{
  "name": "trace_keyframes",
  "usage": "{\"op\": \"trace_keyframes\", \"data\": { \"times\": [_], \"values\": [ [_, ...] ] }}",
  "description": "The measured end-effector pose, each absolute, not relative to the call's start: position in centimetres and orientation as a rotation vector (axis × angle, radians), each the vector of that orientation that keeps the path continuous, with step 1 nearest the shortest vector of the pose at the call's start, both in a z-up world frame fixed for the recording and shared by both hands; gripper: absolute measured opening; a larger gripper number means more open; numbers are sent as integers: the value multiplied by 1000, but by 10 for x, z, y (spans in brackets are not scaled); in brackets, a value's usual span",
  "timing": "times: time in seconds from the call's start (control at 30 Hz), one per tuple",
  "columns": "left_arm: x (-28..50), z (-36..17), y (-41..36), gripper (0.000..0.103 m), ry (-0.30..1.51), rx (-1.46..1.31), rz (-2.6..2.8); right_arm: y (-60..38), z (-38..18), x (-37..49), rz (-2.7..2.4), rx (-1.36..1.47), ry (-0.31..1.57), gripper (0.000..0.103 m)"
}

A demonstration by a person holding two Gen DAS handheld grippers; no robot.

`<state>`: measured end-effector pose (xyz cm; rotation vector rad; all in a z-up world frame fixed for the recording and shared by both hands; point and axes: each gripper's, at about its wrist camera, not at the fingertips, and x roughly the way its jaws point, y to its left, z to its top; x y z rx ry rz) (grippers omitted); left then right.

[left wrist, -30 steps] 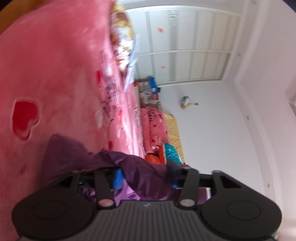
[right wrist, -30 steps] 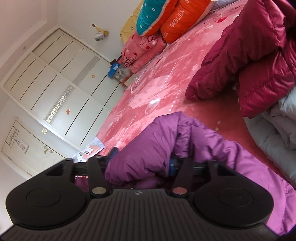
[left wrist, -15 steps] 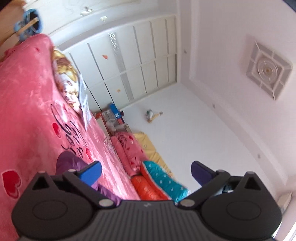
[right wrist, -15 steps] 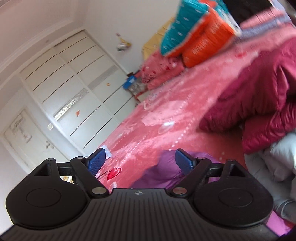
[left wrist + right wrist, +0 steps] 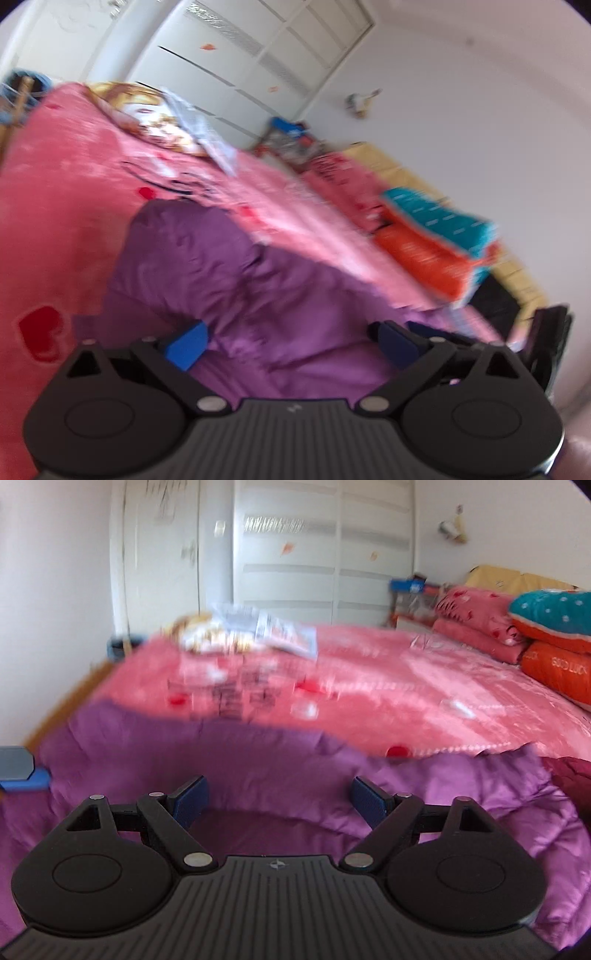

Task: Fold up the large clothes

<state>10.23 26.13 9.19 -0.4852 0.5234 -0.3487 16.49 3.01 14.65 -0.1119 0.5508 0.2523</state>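
A purple puffer jacket (image 5: 258,291) lies spread on the pink bedspread (image 5: 55,221). My left gripper (image 5: 290,345) hovers over the jacket with its blue pads wide apart. Its jaws are closing and the pads press on nothing. In the right wrist view the same jacket (image 5: 295,760) fills the near part of the bed (image 5: 406,701). My right gripper (image 5: 279,800) stands open above it, with fabric below the fingers but none pinched. Both views are blurred by motion.
Orange and teal pillows (image 5: 554,635) and folded pink bedding (image 5: 476,620) are stacked at the headboard end. A dark red jacket (image 5: 569,775) lies at the right. A plastic packet (image 5: 273,631) sits at the bed's far edge before a white wardrobe (image 5: 314,554).
Both grippers let go of the purple jacket and opened wide. Both rolled towards level and drew back, so the jacket now lies spread on the bed below them.
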Motion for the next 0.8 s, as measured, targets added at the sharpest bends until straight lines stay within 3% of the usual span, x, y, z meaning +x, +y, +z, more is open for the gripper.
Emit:
{"op": "trace_keyframes", "data": {
  "times": [0.3,0.6,0.8],
  "values": [
    [110,78,246,95,565,-255,-163,-33,128,215,98,-6,580,103],
    [108,71,243,96,563,-221,-154,-109,103,226,-53,91,579,103],
    [109,66,238,97,555,-209,-169,-111,81,231,-55,111,587,103]
  ]
}}
